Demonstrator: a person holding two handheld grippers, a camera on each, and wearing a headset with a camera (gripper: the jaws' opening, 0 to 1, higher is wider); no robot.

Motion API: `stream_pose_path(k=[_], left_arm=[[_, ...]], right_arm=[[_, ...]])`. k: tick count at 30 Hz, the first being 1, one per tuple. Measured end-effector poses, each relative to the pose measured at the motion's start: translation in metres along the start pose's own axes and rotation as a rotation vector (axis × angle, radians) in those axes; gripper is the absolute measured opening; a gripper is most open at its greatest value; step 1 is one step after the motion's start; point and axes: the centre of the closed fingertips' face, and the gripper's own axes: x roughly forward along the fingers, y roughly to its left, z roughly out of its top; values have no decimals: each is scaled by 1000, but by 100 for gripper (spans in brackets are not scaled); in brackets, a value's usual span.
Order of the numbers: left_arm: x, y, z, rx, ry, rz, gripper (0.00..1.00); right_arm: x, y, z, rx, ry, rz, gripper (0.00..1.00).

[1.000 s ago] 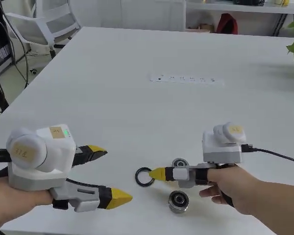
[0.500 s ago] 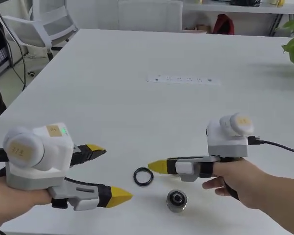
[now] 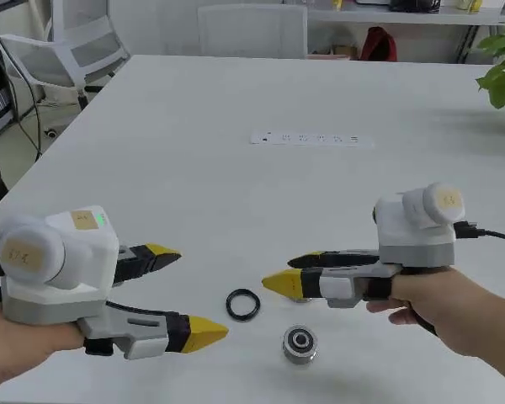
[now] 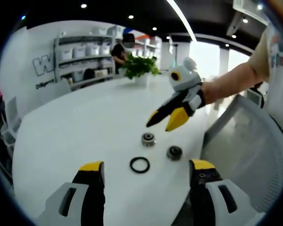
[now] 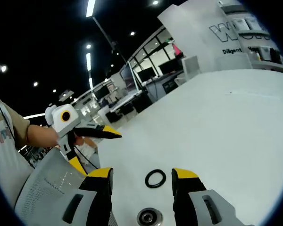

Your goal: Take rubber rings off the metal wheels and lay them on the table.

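Observation:
A black rubber ring [image 3: 242,304] lies flat on the white table [image 3: 236,168], between my two grippers. Just right of it, near the front edge, stands a metal wheel [image 3: 300,343] with a dark centre. In the left gripper view the ring [image 4: 139,165] lies ahead, with two wheels [image 4: 148,139] [image 4: 174,152] beyond it. My left gripper [image 3: 185,293] hovers open to the left of the ring, holding nothing. My right gripper [image 3: 288,272] is above the table just right of the ring, jaws apart and empty. Its own view has the ring [image 5: 155,178] and one wheel [image 5: 148,217] between its jaws.
A white power strip [image 3: 311,138] lies at mid-table. Office chairs [image 3: 76,46] stand past the far left corner, and a plant [image 3: 501,71] leans in at the right edge. The right gripper's cable [image 3: 488,236] trails off to the right.
My right gripper has drawn back and up from the ring, and its jaws have parted. The ring stays flat on the table. The left gripper has barely moved.

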Motion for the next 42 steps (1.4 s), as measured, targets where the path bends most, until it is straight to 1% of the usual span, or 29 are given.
stream_pose_path(k=[5, 9, 11, 15, 21, 24, 29, 37, 41, 42], left_arm=[[-1, -1, 2, 7, 1, -3, 74], [-3, -2, 6, 9, -2, -3, 74], [-4, -2, 7, 8, -5, -3, 75], [-6, -4, 9, 19, -6, -5, 75], [-8, -7, 11, 25, -5, -7, 76], [-10, -8, 12, 24, -10, -6, 76], [-14, -10, 11, 29, -9, -2, 77], [-22, -11, 8, 25, -11, 17, 79], [-26, -11, 6, 30, -7, 30, 79], [-27, -11, 6, 29, -7, 35, 79]], right_arm=[[-11, 0, 2, -46, -4, -17, 54], [-23, 1, 4, -76, -19, -37, 57], [-30, 0, 4, -102, -18, -51, 60], [-42, 2, 1, -154, -9, -74, 64], [-60, 4, 0, -190, -20, -101, 68], [-68, 5, -3, -204, -22, -115, 70], [-82, 7, -11, -227, -15, -141, 74], [-98, 5, -24, -219, -18, -187, 76], [-102, 2, -33, -233, 14, -207, 78], [-103, 0, -37, -238, 31, -214, 79]])
